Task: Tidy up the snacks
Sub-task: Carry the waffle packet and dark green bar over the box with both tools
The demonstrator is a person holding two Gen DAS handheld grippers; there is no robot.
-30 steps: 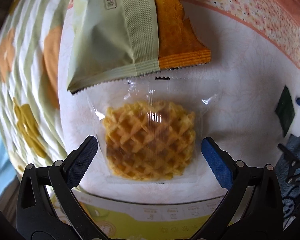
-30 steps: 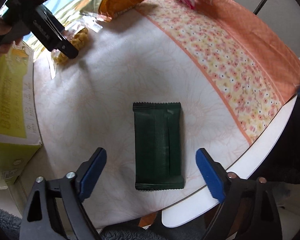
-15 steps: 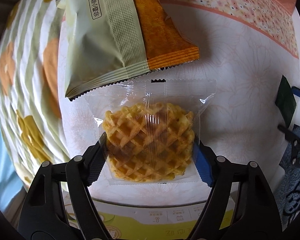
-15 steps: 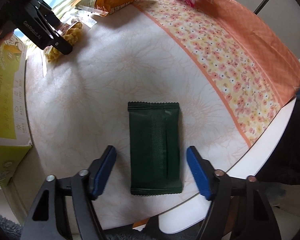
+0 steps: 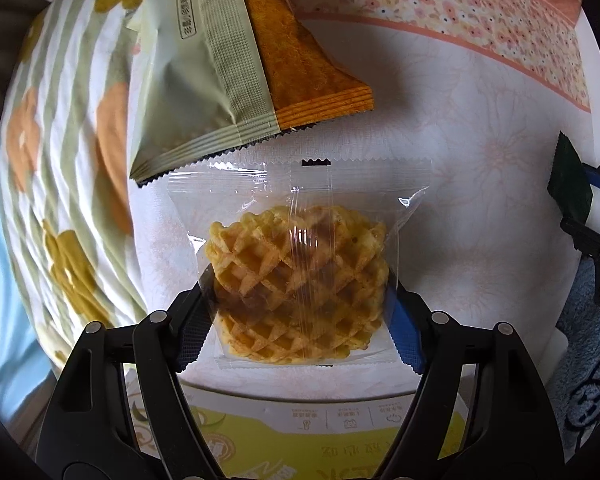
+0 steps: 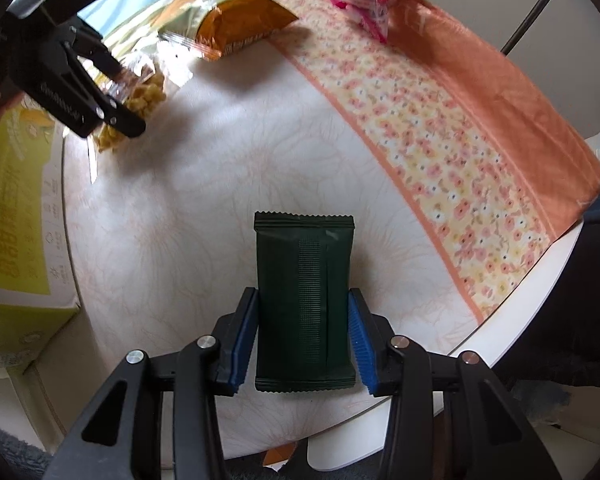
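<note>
Soft daylight, glare on the waffle wrapper (image 5: pixel 300 248) (strong fisheye bending at edges).

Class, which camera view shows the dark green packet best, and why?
The right wrist view: the dark green packet fills the centre, whole, between the right claw. The left wrist view catches only its corner at the right edge.

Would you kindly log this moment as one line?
left gripper: shut on waffle pack | right gripper: shut on green packet
</note>
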